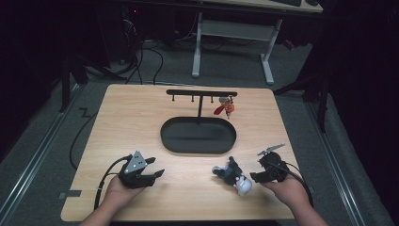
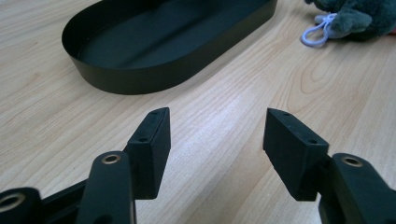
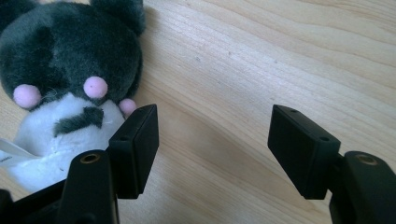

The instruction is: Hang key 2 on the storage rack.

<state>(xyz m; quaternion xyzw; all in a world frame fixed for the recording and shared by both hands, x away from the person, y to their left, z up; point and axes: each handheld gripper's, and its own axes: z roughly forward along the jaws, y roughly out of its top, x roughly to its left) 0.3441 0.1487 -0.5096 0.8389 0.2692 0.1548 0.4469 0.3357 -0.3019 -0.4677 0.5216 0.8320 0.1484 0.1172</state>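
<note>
Plush (image 1: 233,175) just left of right gripper (image 1: 254,177), outside its spread, empty jaws; left gripper (image 1: 157,174) also spread, empty, well apart.

Dark grey and white plush toy (image 3: 70,70) with pink dots; black oval tray (image 1: 198,135); pale wood-grain table (image 1: 141,117)

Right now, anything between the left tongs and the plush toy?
No. Bare wood separates the left tongs from the plush toy, as the high view shows; the black tray sits farther back.
</note>
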